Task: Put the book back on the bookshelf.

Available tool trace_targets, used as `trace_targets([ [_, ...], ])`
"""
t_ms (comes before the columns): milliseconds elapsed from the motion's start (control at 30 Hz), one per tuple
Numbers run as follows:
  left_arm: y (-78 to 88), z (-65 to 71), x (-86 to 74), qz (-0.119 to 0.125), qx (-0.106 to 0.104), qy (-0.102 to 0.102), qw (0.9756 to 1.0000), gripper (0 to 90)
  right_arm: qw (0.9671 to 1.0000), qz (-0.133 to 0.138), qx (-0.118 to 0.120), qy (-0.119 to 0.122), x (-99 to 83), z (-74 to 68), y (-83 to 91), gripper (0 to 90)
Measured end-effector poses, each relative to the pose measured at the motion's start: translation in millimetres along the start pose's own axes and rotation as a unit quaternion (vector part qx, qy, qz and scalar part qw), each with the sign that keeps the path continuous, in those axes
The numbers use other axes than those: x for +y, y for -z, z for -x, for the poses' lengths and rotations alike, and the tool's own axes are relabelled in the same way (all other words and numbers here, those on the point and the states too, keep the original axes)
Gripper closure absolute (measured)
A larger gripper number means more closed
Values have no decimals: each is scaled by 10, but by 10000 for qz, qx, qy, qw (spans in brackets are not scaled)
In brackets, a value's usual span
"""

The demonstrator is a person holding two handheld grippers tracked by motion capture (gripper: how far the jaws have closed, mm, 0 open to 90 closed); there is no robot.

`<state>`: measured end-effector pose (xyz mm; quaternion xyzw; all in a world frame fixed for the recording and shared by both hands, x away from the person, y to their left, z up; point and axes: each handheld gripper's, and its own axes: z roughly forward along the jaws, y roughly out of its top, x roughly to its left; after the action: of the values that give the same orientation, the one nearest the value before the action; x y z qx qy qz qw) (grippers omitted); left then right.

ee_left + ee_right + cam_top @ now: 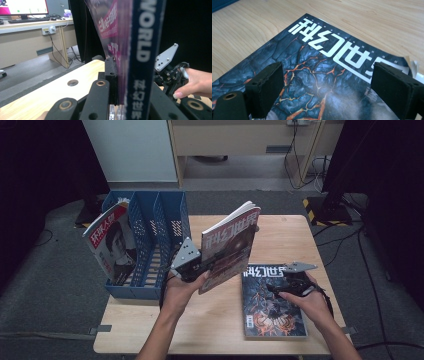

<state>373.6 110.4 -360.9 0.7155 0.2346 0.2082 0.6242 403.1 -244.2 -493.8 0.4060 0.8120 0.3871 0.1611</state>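
My left gripper (pixel 206 264) is shut on the lower edge of a magazine (pixel 231 242) with a red and dark cover. It holds the magazine upright and tilted above the middle of the table. In the left gripper view the magazine's blue spine (pixel 140 50) stands clamped between the black jaws (pixel 120 77). A second magazine (pixel 272 315) with a dark, lava-patterned cover lies flat at the table's front right. My right gripper (pixel 278 287) hovers just over its top half. The pads (pixel 265 87) of this open gripper (pixel 327 85) stand wide apart above the cover (pixel 317 57), with nothing between them.
A blue slotted file rack (pixel 150 220) stands at the table's left, with a red-titled magazine (pixel 112 247) leaning in its leftmost slot. The wooden table (pixel 280 230) is bare behind the flat magazine. A cabinet and cables lie on the floor beyond.
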Motion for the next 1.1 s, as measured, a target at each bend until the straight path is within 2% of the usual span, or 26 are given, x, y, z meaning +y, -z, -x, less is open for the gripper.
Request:
trace_targets([
  [133,28,1,18,16,30,1,10000,841,9999,-64,-113,10,-61,14,-16,109],
  [267,70,-7,15,-15,62,-1,10000,842,9998,-57,-145,-101,-75,18,-6,108],
  [467,185,-37,63,61,125,12,9999,841,9998,-117,-145,-3,-144,13,12,102],
  [633,312,-71,126,125,219,32,9997,841,9994,-276,-219,9,-214,6,-5,100],
  [700,366,-91,148,148,260,38,9995,841,9994,-257,-251,-18,-225,-7,-13,94],
  [833,473,-136,174,145,346,16,9993,841,9992,-252,-307,74,-233,-31,-41,73],
  [1100,758,-235,189,186,541,20,9984,842,9994,-111,-338,19,-265,-40,-48,69],
])
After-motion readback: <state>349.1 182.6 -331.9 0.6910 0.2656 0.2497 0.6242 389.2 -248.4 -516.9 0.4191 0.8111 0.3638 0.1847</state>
